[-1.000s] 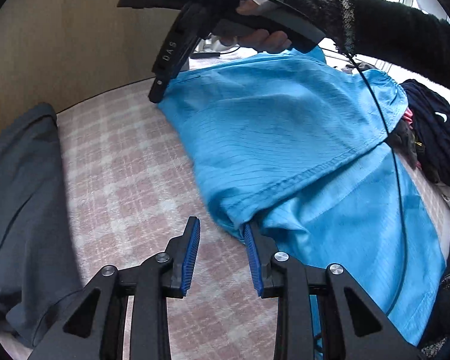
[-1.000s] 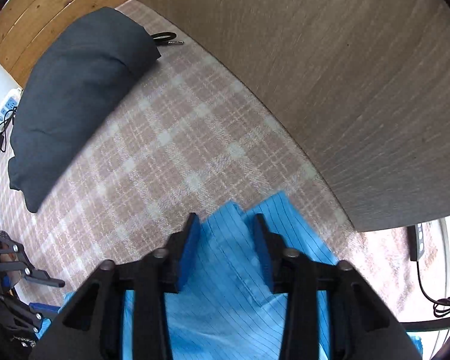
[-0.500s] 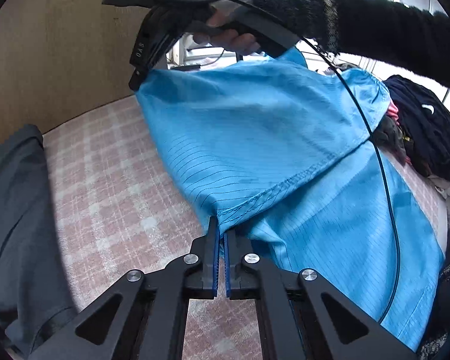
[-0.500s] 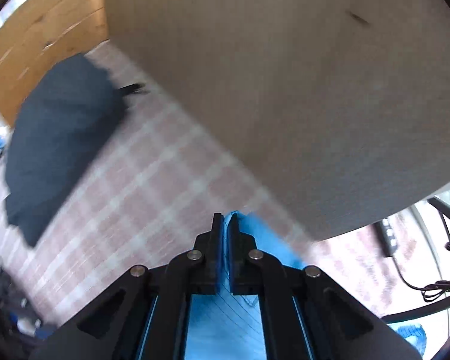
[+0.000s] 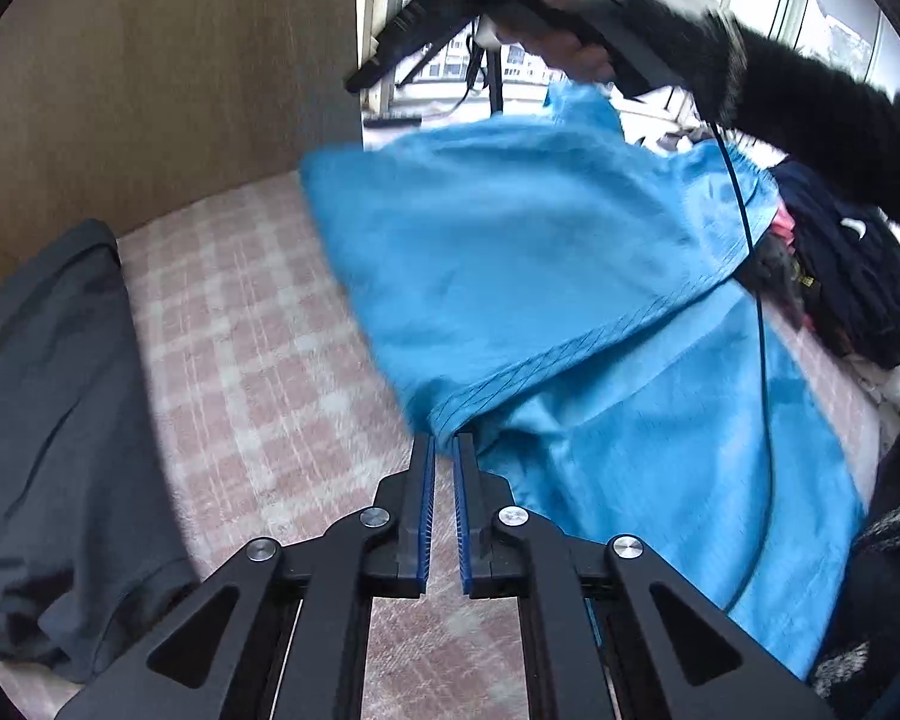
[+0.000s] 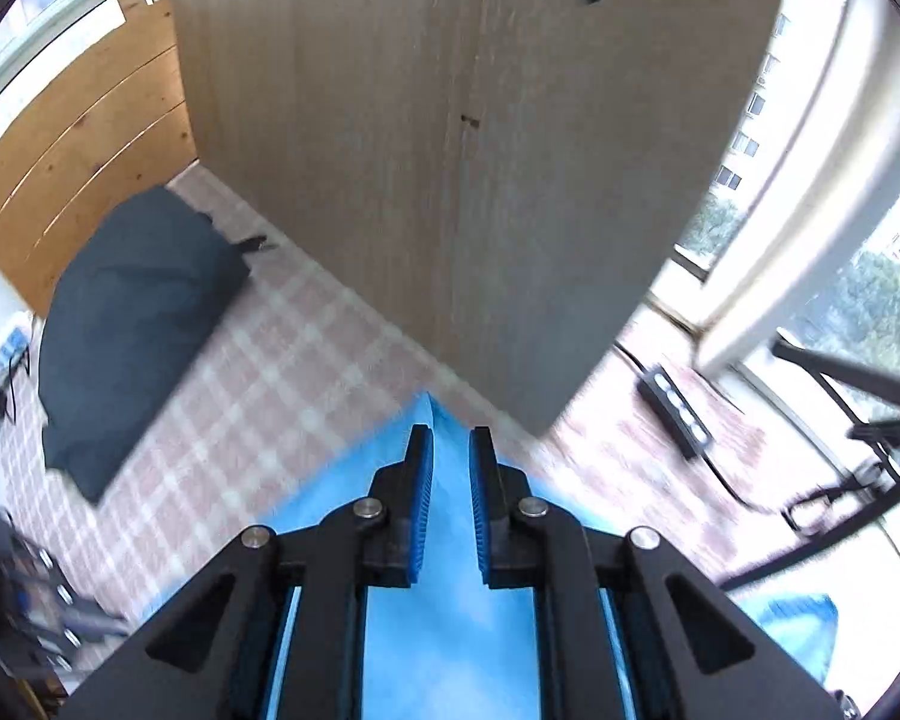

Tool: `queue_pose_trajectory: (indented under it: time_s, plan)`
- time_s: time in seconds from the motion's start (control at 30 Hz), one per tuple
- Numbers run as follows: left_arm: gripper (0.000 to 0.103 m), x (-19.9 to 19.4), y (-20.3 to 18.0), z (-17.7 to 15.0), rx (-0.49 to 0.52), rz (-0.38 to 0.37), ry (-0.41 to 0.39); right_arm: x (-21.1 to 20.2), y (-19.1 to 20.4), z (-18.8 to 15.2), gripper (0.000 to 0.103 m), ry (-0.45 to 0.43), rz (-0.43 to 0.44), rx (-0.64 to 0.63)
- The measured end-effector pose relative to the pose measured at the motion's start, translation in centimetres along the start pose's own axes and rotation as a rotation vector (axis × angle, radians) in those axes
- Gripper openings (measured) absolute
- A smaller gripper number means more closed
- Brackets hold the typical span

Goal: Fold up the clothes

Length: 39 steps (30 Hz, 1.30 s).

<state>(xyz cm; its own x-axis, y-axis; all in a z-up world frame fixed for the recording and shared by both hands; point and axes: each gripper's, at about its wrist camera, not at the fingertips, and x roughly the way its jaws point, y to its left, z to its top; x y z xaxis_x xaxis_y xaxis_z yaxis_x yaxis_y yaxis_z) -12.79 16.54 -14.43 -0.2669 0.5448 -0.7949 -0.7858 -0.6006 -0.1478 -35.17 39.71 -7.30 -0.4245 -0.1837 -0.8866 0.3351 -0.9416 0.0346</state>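
Observation:
A bright blue garment [image 5: 540, 276] lies partly raised over the pink plaid bed cover [image 5: 240, 330]. My left gripper [image 5: 444, 444] is shut on a stitched hem corner at the garment's near edge. A person's hand in a black sleeve holds my right gripper [image 5: 360, 81] high at the back, above the garment's far corner. In the right wrist view, my right gripper [image 6: 450, 438] is shut on a blue corner of the garment [image 6: 429, 411], which pokes out past the fingertips. The cloth hangs in a taut fold between the two grips.
A dark grey garment [image 5: 48, 390] lies at the left of the bed. A wooden panel [image 6: 450, 150] stands along the far side. A pile of dark clothes [image 5: 840, 276] sits at the right. A power strip [image 6: 675, 408] and cables lie by the window.
Both grippers went from open to shut on the blue garment. The right gripper has risen, lifting the far corner off the bed; the left holds the near hem.

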Motion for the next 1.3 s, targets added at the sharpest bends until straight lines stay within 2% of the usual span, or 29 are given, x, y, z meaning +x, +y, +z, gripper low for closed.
queue_pose_trajectory:
  time_s: [0.07, 0.13, 0.23, 0.27, 0.33, 0.4, 0.47, 0.57, 0.63, 0.77, 0.9, 1.0, 1.1, 1.17, 1.27, 1.3]
  plan:
    - [0.006, -0.3, -0.2, 1.2, -0.001, -0.004, -0.029, -0.4, -0.2, -0.8, 0.013, 0.006, -0.005, 0.018]
    - [0.006, 0.1, -0.4, 2.5, 0.001, -0.005, -0.045, -2.0, -1.2, -2.4, 0.013, -0.016, 0.038, 0.098]
    - [0.006, 3.1, -0.8, 3.5, 0.037, -0.006, 0.013, -5.4, -2.9, -7.0, 0.015, -0.109, 0.105, 0.28]
    - [0.009, 4.1, -0.9, 3.8, 0.049, -0.007, 0.033, -6.8, -3.6, -9.1, 0.02, -0.139, 0.115, 0.349]
    - [0.009, 6.2, -1.0, 3.9, 0.061, 0.008, 0.088, -9.2, -4.9, -14.2, 0.024, -0.181, 0.114, 0.493]
    - [0.009, 7.3, -0.8, 3.6, 0.046, 0.017, 0.12, -11.9, -6.1, -20.3, 0.024, -0.194, 0.057, 0.63]
    - [0.008, 7.1, -0.9, 3.8, 0.024, 0.018, 0.115, -14.1, -6.6, -26.6, 0.029, -0.199, 0.003, 0.759]
    - [0.008, 5.1, -1.4, 4.9, 0.0, 0.02, 0.077, -15.8, -7.0, -35.8, 0.034, -0.197, -0.006, 0.986]
    - [0.008, 3.6, -2.2, 5.6, -0.003, 0.03, 0.053, -15.0, -6.3, -39.4, 0.034, -0.186, 0.039, 1.074]
    - [0.008, 1.2, -3.7, 6.2, -0.01, 0.054, 0.026, -11.6, -5.1, -41.3, 0.035, -0.217, 0.094, 1.09]
    - [0.008, -1.0, -5.2, 6.0, -0.016, 0.075, 0.02, -9.4, -6.0, -42.0, 0.036, -0.237, 0.178, 1.153]
    - [0.008, -2.8, -6.1, 5.0, -0.02, 0.107, 0.024, -9.1, -7.6, -41.9, 0.035, -0.295, 0.114, 1.168]
    - [0.008, -4.4, -6.9, 3.5, -0.022, 0.132, 0.027, -9.2, -8.8, -42.3, 0.035, -0.373, 0.155, 1.247]
    - [0.008, -5.3, -7.0, 2.5, -0.031, 0.147, 0.029, -9.9, -9.2, -42.7, 0.035, -0.43, 0.145, 1.286]
    - [0.008, -6.4, -6.3, 1.1, -0.067, 0.155, 0.015, -11.3, -9.1, -42.8, 0.032, -0.52, 0.038, 1.324]
    - [0.008, -6.7, -6.1, 0.7, -0.078, 0.158, 0.011, -11.5, -8.9, -42.3, 0.024, -0.524, -0.022, 1.311]
